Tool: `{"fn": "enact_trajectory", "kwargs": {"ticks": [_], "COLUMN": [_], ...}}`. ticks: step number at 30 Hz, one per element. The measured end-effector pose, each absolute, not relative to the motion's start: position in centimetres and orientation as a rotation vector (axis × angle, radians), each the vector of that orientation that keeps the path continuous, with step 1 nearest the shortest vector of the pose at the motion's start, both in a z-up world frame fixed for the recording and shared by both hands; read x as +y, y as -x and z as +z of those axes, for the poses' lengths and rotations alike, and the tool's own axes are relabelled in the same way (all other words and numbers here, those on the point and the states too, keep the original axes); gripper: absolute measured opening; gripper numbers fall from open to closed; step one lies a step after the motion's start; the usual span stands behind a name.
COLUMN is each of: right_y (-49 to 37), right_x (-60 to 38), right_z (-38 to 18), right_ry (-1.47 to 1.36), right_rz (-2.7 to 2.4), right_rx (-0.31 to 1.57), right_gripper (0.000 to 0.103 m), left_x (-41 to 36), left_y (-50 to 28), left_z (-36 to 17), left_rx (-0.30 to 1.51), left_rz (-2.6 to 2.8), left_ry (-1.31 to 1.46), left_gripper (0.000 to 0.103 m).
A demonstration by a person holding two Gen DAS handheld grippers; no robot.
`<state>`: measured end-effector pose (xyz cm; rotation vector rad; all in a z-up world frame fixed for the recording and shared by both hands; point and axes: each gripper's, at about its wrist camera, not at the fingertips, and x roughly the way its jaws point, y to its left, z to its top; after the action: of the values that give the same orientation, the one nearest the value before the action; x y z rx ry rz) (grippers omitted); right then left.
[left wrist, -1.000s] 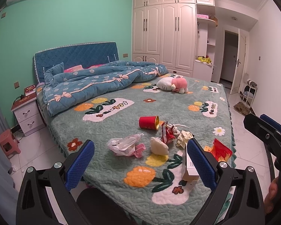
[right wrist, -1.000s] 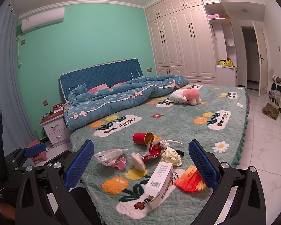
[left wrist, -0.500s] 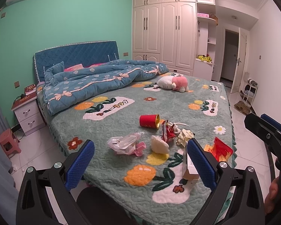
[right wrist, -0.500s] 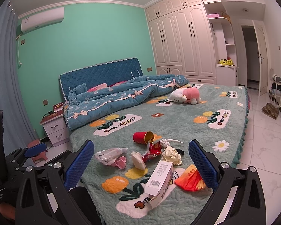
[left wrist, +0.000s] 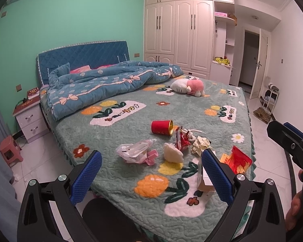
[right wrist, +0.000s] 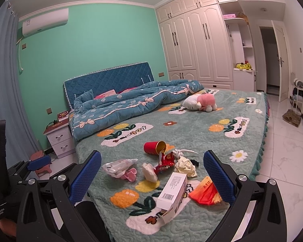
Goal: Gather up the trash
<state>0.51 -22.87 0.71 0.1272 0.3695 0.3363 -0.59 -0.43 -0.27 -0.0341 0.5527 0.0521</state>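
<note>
Trash lies near the foot of the bed: a red paper cup [left wrist: 161, 127] [right wrist: 155, 147] on its side, a clear plastic bag [left wrist: 134, 150] [right wrist: 117, 166], a red snack wrapper [left wrist: 181, 140] [right wrist: 165, 162], crumpled paper [left wrist: 200, 144] [right wrist: 185, 166], a white carton [right wrist: 172, 194] [left wrist: 204, 180] and a red-orange packet [left wrist: 239, 159] [right wrist: 205, 192]. My left gripper [left wrist: 151, 173] hovers open in front of the pile. My right gripper [right wrist: 152, 174] is open too, holding nothing. The right gripper's black body [left wrist: 288, 141] shows at the left view's right edge.
A blue quilt [left wrist: 103, 84] is bunched at the headboard. A pink and white plush toy [left wrist: 187, 86] lies mid-bed. A nightstand [left wrist: 30, 119] and pink stool [left wrist: 9, 152] stand left of the bed. White wardrobes [right wrist: 196, 42], an open door and tiled floor [right wrist: 282, 157] are on the right.
Both views have shifted only very slightly. The trash has stayed where it was and both grippers remain open.
</note>
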Motion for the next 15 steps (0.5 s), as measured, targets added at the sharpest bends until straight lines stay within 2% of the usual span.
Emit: {"fn": "enact_trajectory", "kwargs": {"ticks": [15], "right_y": [-0.36], "right_x": [-22.62], "right_z": [-0.48], "right_ry": [-0.154], "right_rz": [0.346], "right_rx": [0.401], "right_gripper": [0.099], "left_x": [-1.14], "left_y": [-0.20], "left_z": [-0.18], "left_rx": [0.591], "left_rz": [0.049], "left_ry": [0.015], "left_gripper": [0.098]}}
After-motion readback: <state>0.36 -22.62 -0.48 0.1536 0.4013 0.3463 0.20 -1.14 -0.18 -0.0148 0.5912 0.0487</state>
